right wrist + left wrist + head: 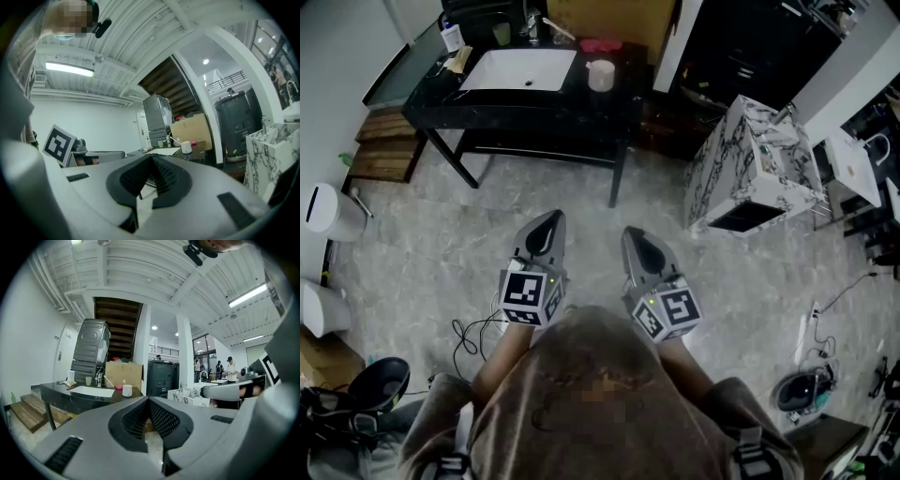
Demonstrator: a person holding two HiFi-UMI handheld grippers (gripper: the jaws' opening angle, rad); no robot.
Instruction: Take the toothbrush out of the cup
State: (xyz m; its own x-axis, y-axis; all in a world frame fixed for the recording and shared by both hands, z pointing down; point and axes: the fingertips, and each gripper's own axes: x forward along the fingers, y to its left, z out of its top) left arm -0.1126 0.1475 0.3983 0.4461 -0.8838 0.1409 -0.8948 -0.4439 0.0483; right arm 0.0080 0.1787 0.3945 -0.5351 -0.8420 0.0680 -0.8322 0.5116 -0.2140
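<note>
Counter [534, 111] holds cup [600, 75], well beyond both tongs [551, 220] [630, 234]

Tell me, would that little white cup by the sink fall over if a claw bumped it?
Probably yes: the white cup looks small and stands free on the black counter, so a bump could tip it. Being that small, it likely feels light. Its smooth, hard-looking side may be slippery for a claw.
</note>
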